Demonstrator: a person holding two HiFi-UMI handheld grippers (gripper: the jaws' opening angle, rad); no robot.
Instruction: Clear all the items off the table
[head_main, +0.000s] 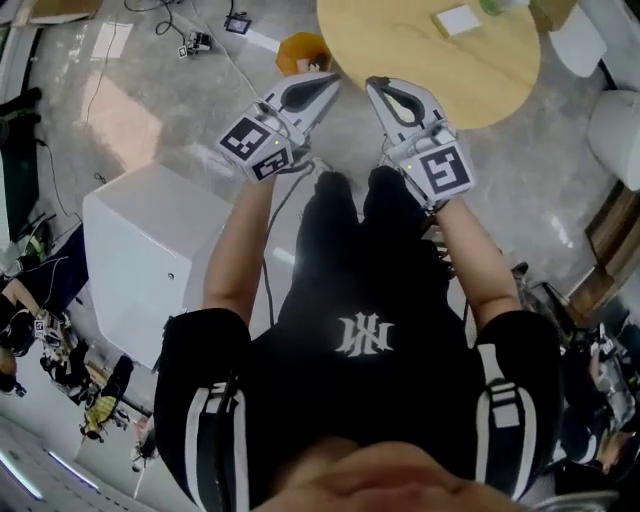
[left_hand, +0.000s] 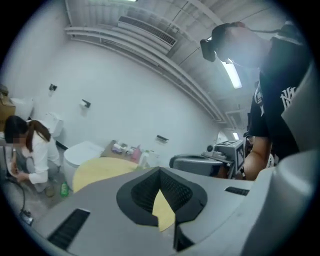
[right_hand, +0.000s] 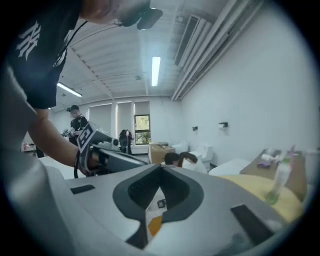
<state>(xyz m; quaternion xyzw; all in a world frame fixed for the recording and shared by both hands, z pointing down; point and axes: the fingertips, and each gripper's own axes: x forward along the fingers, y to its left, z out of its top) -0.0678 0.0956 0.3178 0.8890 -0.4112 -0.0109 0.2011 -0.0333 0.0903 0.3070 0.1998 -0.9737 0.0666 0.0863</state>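
On the round wooden table (head_main: 430, 70), at the far side of the head view: a flat white square item (head_main: 458, 20), a green thing (head_main: 495, 5) cut off by the picture's top edge, and a brown box (head_main: 552, 10) at the table's far right. In the right gripper view, standing on the pale tabletop at the right, a clear bottle (right_hand: 277, 182) with green at its base.

Nearer than the table, and not touching it or anything on it: left gripper (head_main: 333, 80) and right gripper (head_main: 372, 82), held side by side in front of the body with tips pointing toward the table and close to each other. Both clenched, jaw tips pressed together, nothing between them; through the gap behind the tips only tabletop and floor.

On the grey floor just left of the table, an orange object (head_main: 305, 50). To the near left, a large white cabinet (head_main: 150, 260). At the right edge, white rounded fixtures (head_main: 615, 125). Cables (head_main: 170, 20) across the far left floor. In the left gripper view, at the far left, a crouching person (left_hand: 30, 150) in white, with a small green bottle (left_hand: 64, 189) on the floor just beside.
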